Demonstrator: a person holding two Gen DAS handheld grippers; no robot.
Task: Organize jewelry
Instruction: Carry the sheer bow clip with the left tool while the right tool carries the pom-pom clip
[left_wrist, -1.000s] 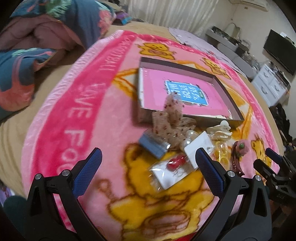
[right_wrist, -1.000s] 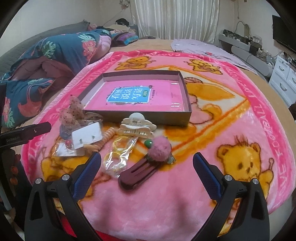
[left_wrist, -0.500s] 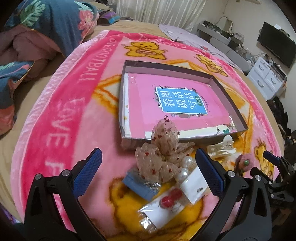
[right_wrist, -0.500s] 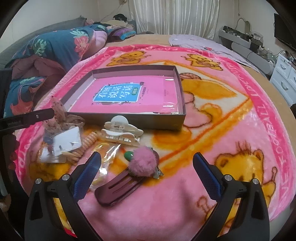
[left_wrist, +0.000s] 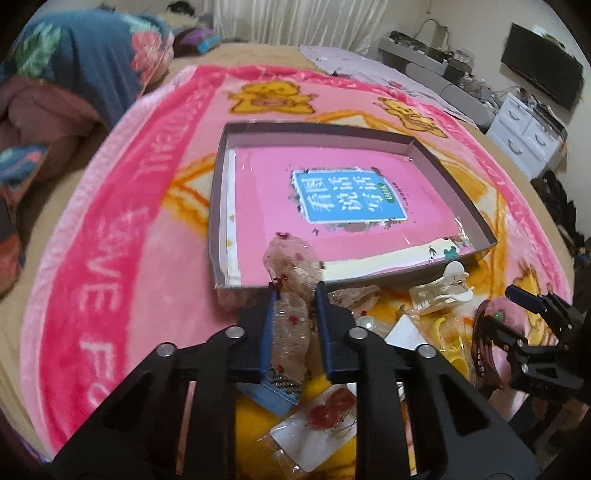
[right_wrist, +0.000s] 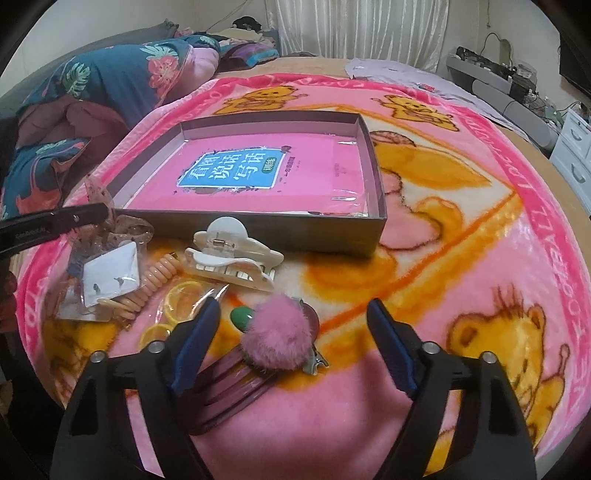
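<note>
A shallow grey box (left_wrist: 218, 206) with a pink book inside lies on the pink bear blanket; it also shows in the right wrist view (right_wrist: 376, 225). My left gripper (left_wrist: 294, 295) is shut on a sheer beige bow with red dots (left_wrist: 291, 325), just in front of the box's near wall. My right gripper (right_wrist: 291, 314) is open, its fingers on either side of a pink pom-pom clip (right_wrist: 280, 336) lying over a dark purple hair clip (right_wrist: 229, 391). A cream claw clip (right_wrist: 229, 254) lies between the pom-pom and the box.
Beside the bow lie a white earring card (right_wrist: 110, 273), an orange coil hair tie (right_wrist: 155, 280), a bag of yellow rings (right_wrist: 184, 299), a blue card (left_wrist: 273, 391) and a bag with red beads (left_wrist: 328, 413). A folded quilt (right_wrist: 92, 85) lies at the left.
My left gripper moved forward and shut on the beige bow. My right gripper came down and forward over the pink pom-pom clip, still open.
</note>
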